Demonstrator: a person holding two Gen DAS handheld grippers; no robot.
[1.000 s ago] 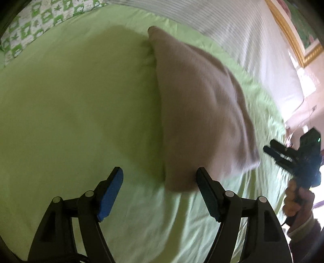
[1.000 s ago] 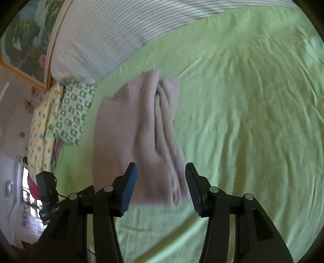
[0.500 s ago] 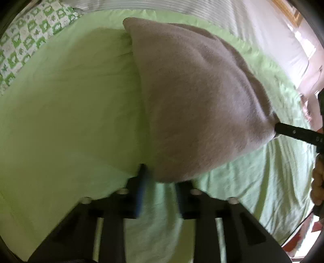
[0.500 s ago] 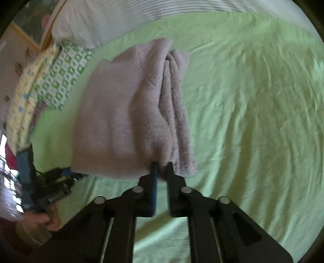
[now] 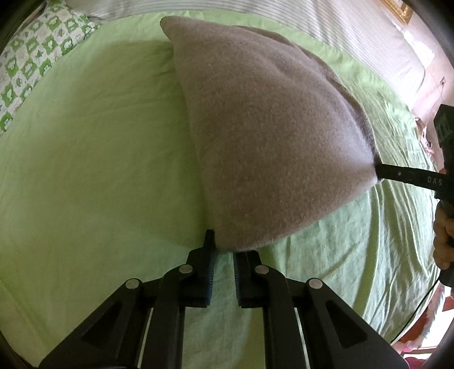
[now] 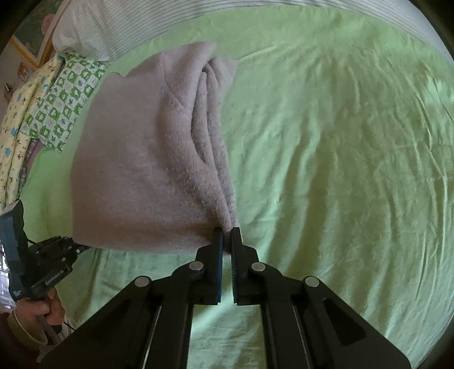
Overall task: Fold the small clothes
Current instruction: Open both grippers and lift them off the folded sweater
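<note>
A folded mauve fleece garment (image 5: 269,127) lies on the green bedsheet (image 5: 85,170). My left gripper (image 5: 224,249) is shut on its near corner, which is lifted slightly. In the right wrist view the garment (image 6: 136,176) shows several stacked folds along its right edge. My right gripper (image 6: 225,232) is shut on the other near corner, at that folded edge. Each gripper also shows in the other's view: the right one (image 5: 380,170) at the garment's right corner, the left one (image 6: 76,247) at the lower left.
A striped white pillow (image 6: 142,25) lies at the head of the bed. A green-and-white patterned cloth (image 6: 62,102) and a yellow printed cloth (image 6: 14,119) lie at the left edge. Bare green sheet (image 6: 340,170) stretches to the right.
Both grippers moved in from open to the garment's near edge and shut on its two near corners. The near edge now lifts slightly off the sheet.
</note>
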